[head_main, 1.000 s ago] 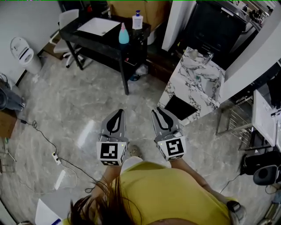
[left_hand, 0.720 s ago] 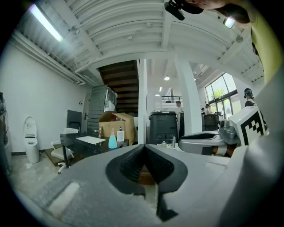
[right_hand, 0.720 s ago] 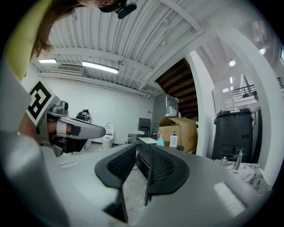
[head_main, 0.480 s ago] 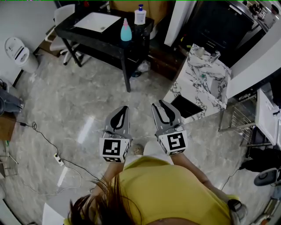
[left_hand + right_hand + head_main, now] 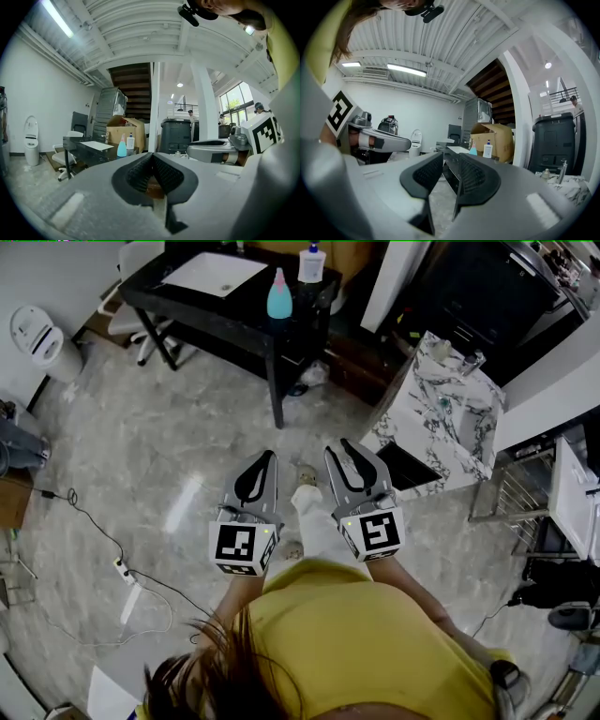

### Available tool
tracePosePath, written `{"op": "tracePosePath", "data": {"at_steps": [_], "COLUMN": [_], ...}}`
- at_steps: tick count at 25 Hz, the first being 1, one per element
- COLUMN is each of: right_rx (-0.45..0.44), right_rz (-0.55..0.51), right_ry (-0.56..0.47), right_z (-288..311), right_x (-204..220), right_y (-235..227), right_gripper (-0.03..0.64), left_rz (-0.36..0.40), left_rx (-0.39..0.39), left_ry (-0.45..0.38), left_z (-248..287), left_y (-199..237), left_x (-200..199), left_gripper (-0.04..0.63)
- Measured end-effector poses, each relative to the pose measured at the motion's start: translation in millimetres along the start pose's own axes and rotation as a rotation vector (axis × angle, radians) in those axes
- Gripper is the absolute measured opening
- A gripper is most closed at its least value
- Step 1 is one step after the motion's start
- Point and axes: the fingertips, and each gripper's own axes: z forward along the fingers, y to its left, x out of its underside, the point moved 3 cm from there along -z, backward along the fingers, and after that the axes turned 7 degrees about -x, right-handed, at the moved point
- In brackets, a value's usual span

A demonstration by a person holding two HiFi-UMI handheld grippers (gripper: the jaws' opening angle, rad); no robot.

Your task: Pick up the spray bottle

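The teal spray bottle (image 5: 278,294) with a pink top stands upright on the black table (image 5: 216,310), next to a white pump bottle (image 5: 311,261). Both grippers are held level over the floor, well short of the table. My left gripper (image 5: 265,457) is shut with nothing in it. My right gripper (image 5: 339,446) is open by a narrow gap, also with nothing in it. From the left gripper view, the spray bottle (image 5: 122,146) shows far off, left of the closed jaw tips of the left gripper (image 5: 151,157). Past the right gripper (image 5: 450,157), the spray bottle (image 5: 473,149) is small and distant.
A white sheet (image 5: 214,273) lies on the table's left part. A marble-topped counter (image 5: 441,413) stands to the right, with a wire rack (image 5: 511,493) beyond it. A white chair (image 5: 127,329) and a white bin (image 5: 37,334) are at the left. A cable and power strip (image 5: 122,570) lie on the floor.
The person has stepped towards the black table, carrying both grippers forward side by side. A foot now shows between the grippers.
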Motion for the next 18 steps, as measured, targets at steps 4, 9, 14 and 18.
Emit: {"op": "tracePosePath", "data": {"at_steps": [4,9,14,18], "right_rx": [-0.013,-0.038,-0.07,-0.109], "right_rz": [0.012,-0.002,-0.017,-0.02], "right_ry": [-0.001,-0.009,-0.006,-0.006], "right_z": [33,91,147,191], "right_x": [8,5,3,1], "right_y": [-22,-59,-100,-130], "right_gripper": [0.104,0.104,0.104,0.104], "left_rz": [0.008,0.0,-0.01,-0.017], "left_rx": [0.001,-0.024,-0.036,-0.06], "left_ry": [0.001,-0.004,-0.012,-0.009], "left_z": [31,87,146,189], "left_y": [15,42,64,80], "left_x": [1,-6,-15,-23], "left_gripper": [0.0,0.0,0.0,0.0]}}
